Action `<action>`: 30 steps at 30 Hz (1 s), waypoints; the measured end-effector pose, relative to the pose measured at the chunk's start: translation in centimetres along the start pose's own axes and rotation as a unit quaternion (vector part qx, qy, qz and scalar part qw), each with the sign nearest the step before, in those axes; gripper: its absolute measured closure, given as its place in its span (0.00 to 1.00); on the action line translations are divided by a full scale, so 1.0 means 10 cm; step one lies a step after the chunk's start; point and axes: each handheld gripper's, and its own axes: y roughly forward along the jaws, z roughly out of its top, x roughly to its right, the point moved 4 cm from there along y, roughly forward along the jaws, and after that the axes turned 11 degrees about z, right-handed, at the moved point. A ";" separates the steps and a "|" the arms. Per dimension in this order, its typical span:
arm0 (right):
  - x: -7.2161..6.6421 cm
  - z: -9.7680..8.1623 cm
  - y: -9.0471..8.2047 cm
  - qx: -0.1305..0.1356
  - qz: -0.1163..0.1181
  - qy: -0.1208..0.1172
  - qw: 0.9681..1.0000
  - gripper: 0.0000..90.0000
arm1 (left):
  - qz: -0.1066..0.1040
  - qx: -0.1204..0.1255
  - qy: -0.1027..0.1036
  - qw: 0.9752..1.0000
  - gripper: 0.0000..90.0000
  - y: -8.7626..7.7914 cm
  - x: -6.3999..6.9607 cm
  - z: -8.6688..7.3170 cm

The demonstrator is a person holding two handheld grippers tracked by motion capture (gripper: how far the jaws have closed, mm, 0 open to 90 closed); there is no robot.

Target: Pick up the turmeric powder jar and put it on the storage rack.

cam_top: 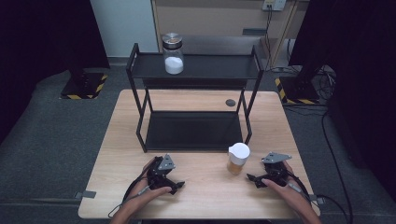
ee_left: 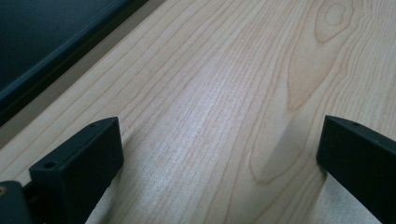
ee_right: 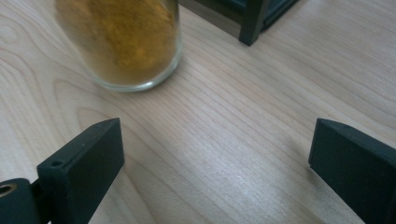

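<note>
Jar [ee_right: 126, 42] before right gripper [ee_right: 215, 154]

A pale wooden surface [cam_top: 196, 205] fills the lower middle of the high view. On its far half stands a black two-tier metal shelf [cam_top: 196, 130]. A glass jar with a metal lid [cam_top: 173, 53] and white powder inside sits at the left of the shelf's top tier, upper centre of the frame. A small dark round spot [cam_top: 230, 102] lies on the wood behind the shelf. At the lower right of centre stands a white-lidded jar [cam_top: 238, 158] of amber contents, just beside the shelf's front right leg. Grey carpet [cam_top: 46, 140] surrounds it, with cables [cam_top: 327, 84] at the upper right.
</note>
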 end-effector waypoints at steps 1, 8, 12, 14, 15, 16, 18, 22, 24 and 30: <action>-0.01 0.00 -0.01 0.002 0.001 -0.001 1.000 0.05 | 0.000 0.000 0.000 1.000 0.00 0.00 0.00 0.00; -0.06 0.01 -0.03 0.001 0.010 -0.010 1.000 0.05 | 0.000 0.000 0.001 1.000 0.00 0.00 0.00 0.00; -0.07 0.02 -0.03 0.005 0.020 -0.014 1.000 0.06 | 0.000 0.000 0.001 1.000 0.00 -0.01 0.00 0.00; -0.08 0.02 -0.03 0.007 0.024 -0.016 1.000 0.07 | 0.000 0.000 0.001 1.000 0.00 -0.01 0.00 0.00; -0.08 0.03 -0.02 0.007 0.026 -0.017 0.999 0.07 | 0.000 0.000 0.001 1.000 0.00 -0.01 0.00 0.00; -0.09 0.03 -0.02 0.007 0.027 -0.019 0.999 0.07 | 0.000 0.000 0.001 1.000 0.00 -0.01 0.00 0.00; -0.09 0.04 -0.01 0.008 0.030 -0.018 0.999 0.07 | 0.000 0.000 0.001 1.000 0.00 -0.01 0.00 0.00; -0.09 0.07 0.02 0.010 0.033 -0.020 0.999 0.07 | 0.000 0.000 0.001 1.000 0.00 -0.01 0.00 0.00; -0.09 0.08 0.02 0.010 0.033 -0.020 0.999 0.07 | 0.000 0.000 0.001 1.000 0.00 -0.01 0.00 0.00; -0.09 0.13 0.03 0.016 0.036 -0.020 0.999 0.07 | 0.000 0.000 0.001 1.000 0.00 -0.01 0.00 0.00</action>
